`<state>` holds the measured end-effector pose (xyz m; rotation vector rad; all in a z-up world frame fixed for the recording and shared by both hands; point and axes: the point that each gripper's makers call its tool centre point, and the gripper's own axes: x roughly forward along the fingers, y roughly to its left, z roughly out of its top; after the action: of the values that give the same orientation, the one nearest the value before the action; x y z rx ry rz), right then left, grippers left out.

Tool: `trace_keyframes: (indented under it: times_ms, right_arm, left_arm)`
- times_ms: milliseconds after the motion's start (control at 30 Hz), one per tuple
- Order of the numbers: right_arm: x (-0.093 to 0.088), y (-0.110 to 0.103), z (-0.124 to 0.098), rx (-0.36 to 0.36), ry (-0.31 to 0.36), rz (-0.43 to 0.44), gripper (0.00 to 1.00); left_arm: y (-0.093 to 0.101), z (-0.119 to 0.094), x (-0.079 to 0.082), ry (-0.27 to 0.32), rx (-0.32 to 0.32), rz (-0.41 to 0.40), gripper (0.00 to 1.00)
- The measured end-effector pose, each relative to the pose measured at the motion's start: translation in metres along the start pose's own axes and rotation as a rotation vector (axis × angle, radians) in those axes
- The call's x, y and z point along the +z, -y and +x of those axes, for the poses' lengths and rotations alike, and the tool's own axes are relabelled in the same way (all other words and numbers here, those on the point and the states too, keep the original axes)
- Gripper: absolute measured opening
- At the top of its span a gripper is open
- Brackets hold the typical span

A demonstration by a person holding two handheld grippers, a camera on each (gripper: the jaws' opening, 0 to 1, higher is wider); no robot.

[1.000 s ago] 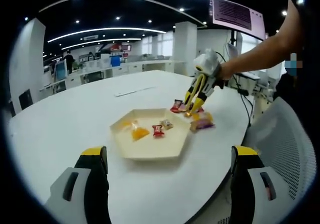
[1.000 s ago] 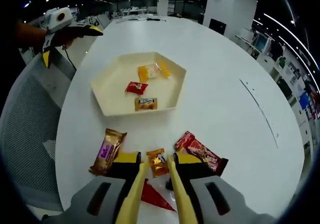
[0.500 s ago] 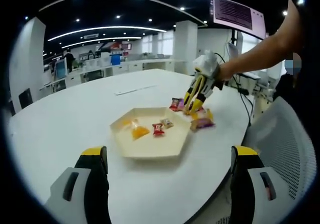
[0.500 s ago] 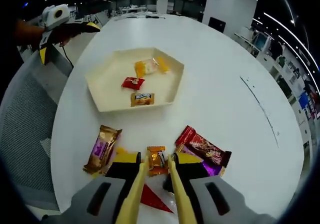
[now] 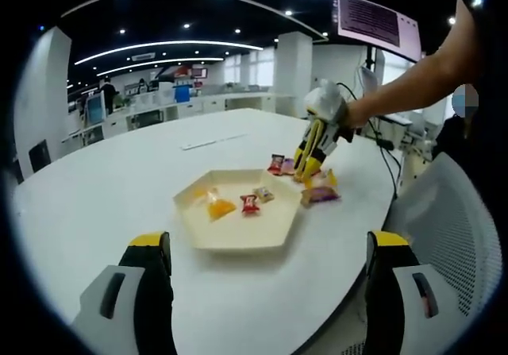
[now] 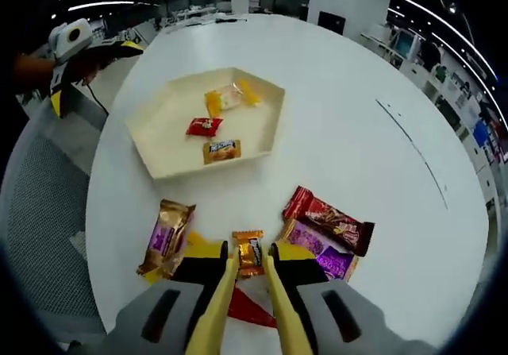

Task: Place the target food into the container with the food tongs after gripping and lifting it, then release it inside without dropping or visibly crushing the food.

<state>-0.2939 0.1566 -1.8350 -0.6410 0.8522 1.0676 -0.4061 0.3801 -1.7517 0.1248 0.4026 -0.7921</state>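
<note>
My right gripper (image 6: 248,252) is shut on a small orange-wrapped candy (image 6: 249,253), held between its yellow tips just above the white table (image 6: 341,125). Further ahead in the right gripper view lies the cream hexagonal tray (image 6: 163,129), holding a red candy (image 6: 204,126), an orange-brown candy (image 6: 221,150) and yellow packets (image 6: 226,97). In the left gripper view the same tray (image 5: 230,232) lies ahead, and the right gripper (image 5: 305,171) hangs beyond its far right corner. My left gripper (image 5: 268,244) stands open, jaws wide apart, short of the tray.
Loose snacks lie around the right gripper: a gold-purple bar (image 6: 165,236), a red bar (image 6: 329,220), a purple bar (image 6: 317,253) and a red wrapper (image 6: 246,307). A grey mesh chair (image 6: 40,228) stands off the table edge. The left gripper (image 6: 94,73) is beyond the tray.
The right gripper has lifted a little and drawn back, keeping the orange candy between its tips. The left gripper has stayed still and open.
</note>
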Motion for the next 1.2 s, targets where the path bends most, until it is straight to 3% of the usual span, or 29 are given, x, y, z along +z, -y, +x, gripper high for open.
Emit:
trace_keyframes:
  times_ms: [567, 1200]
  right_arm:
    - [0.007, 0.009, -0.017, -0.008, 0.013, 0.092, 0.21]
    - [0.03, 0.019, -0.043, -0.031, 0.006, 0.102, 0.21]
  left_arm:
    - [-0.001, -0.002, 0.003, 0.011, 0.01, -0.001, 0.99]
    - [-0.002, -0.003, 0.005, 0.025, 0.016, 0.0, 0.99]
